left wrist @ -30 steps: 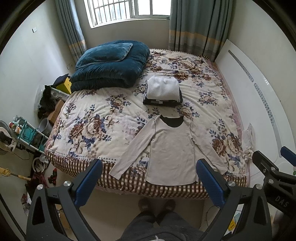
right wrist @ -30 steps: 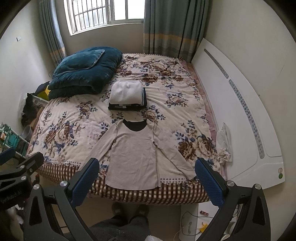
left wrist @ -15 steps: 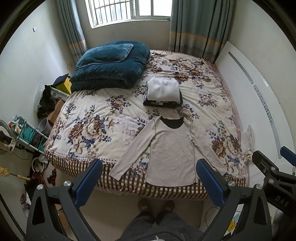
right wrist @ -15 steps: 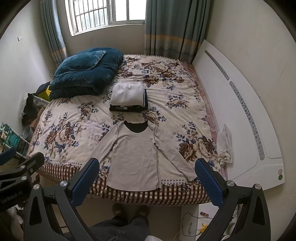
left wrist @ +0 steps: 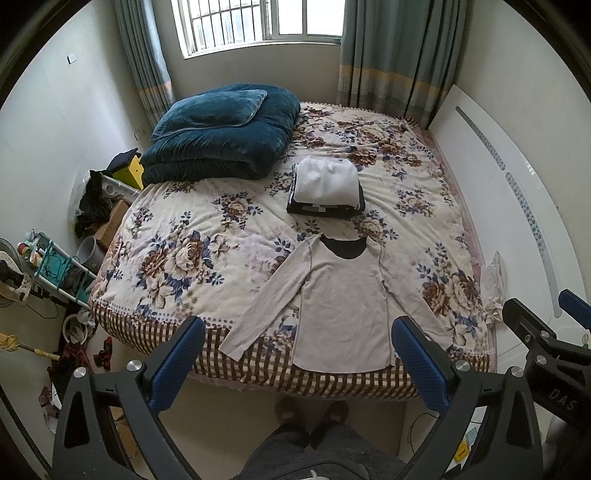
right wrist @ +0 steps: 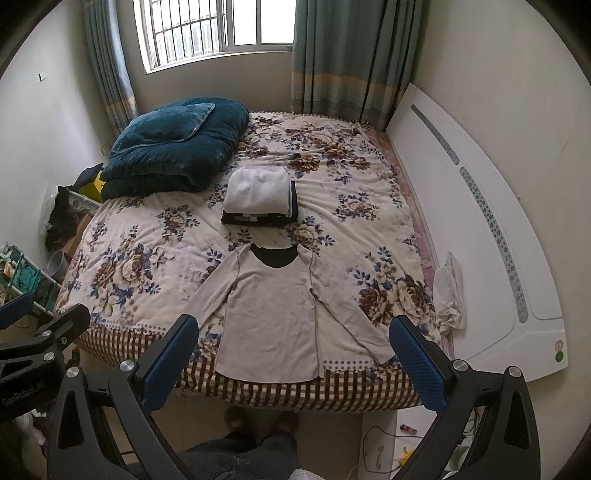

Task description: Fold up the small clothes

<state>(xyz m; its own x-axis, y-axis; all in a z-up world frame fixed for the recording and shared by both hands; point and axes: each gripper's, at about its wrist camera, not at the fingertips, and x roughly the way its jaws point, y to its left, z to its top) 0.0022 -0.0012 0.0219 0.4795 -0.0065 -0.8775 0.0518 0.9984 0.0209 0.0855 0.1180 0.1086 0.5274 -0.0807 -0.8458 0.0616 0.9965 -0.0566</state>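
at the far left, beside the bed, a rack of small items stands on the floor, with a grey bin and a cardboard box behind it. the left tool hangs above the floor in front of the bed, its blue fingers spread wide and holding nothing. on the bed's far left corner lies a folded teal quilt with a matching pillow on top.

toward the middle, a beige shirt lies flat and face down on the floral cover, close to the near edge. its dark collar points toward the window and its hem reaches the checked border. both sleeves are spread out and angle down toward the near edge. just beyond the collar, apart from it, sits a stack of folded clothes, white on top and dark beneath.

in the right wrist view the shirt shows between the fingers of the right tool, which is also spread wide and empty, held off the bed. the person's feet in slippers stand on the tiles below.

to the right, a crumpled white cloth lies at the bed's edge against a white headboard, which leans on the right wall. curtains hang beside the window.
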